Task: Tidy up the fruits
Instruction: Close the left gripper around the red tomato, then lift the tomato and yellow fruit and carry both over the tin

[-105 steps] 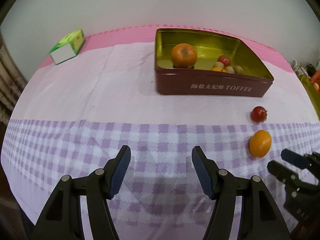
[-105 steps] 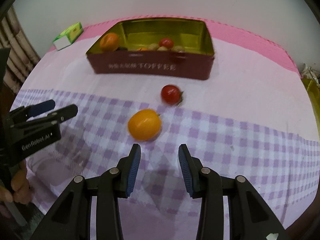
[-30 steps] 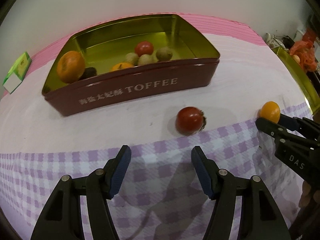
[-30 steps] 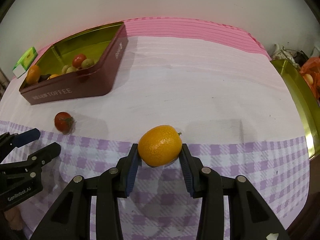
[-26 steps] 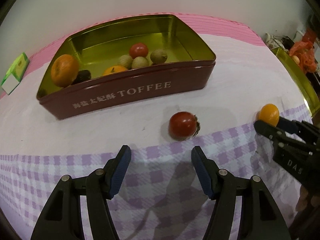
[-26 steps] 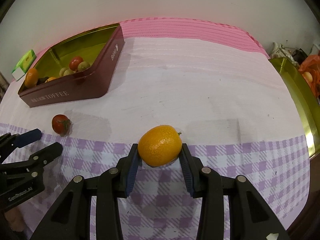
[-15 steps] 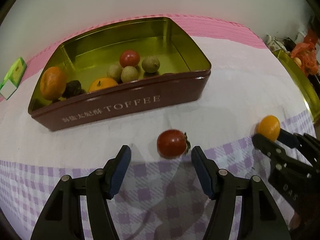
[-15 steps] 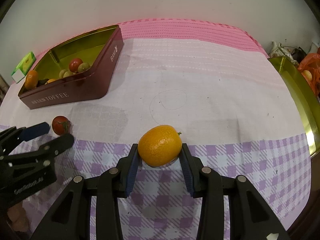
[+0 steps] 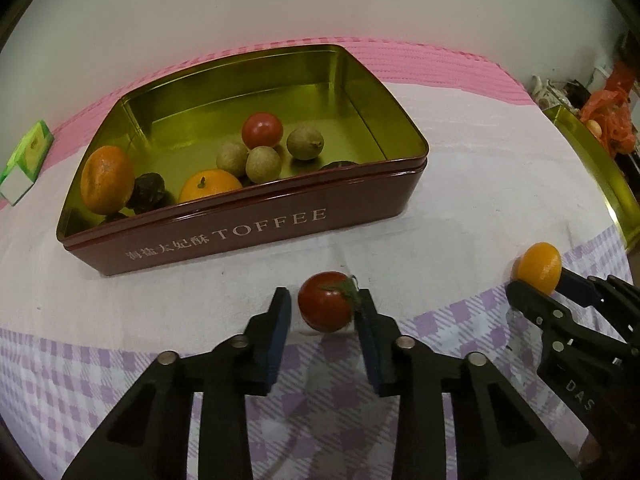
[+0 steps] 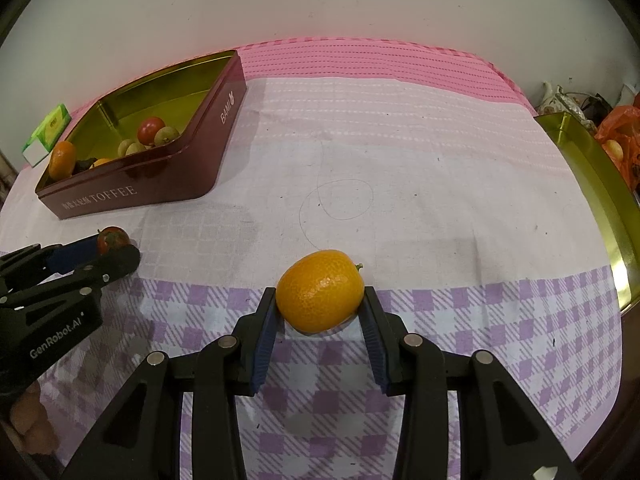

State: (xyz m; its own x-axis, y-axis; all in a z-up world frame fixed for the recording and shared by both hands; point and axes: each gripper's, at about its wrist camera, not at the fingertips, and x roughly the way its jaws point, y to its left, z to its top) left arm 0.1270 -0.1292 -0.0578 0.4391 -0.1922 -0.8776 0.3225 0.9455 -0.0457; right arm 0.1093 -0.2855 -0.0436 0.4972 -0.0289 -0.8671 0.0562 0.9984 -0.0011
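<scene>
A red cherry tomato [image 9: 324, 307] lies on the cloth in front of the dark red TOFFEE tin [image 9: 248, 236]. My left gripper [image 9: 324, 312] has it between its blue pads, and the jaws are closing tight on its sides. The tin holds two oranges, a second tomato and several small brown fruits. My right gripper [image 10: 320, 300] is shut on a small orange [image 10: 320, 290], low over the checked cloth. The right wrist view shows the left gripper [image 10: 116, 248] with the tomato [image 10: 113, 239] at its tips, near the tin [image 10: 132, 192]. The left wrist view shows the orange [image 9: 538, 267] at far right.
A green and white carton [image 9: 26, 162] lies at the back left. A gold tin lid [image 10: 592, 184] lies along the table's right edge, beside an orange plastic bag [image 9: 608, 116] and a teapot [image 10: 560, 102]. A hand [image 10: 32, 428] holds the left gripper.
My left gripper has come forward to the tomato, and its wide jaws have narrowed around it. The right gripper has stayed put with the orange in it.
</scene>
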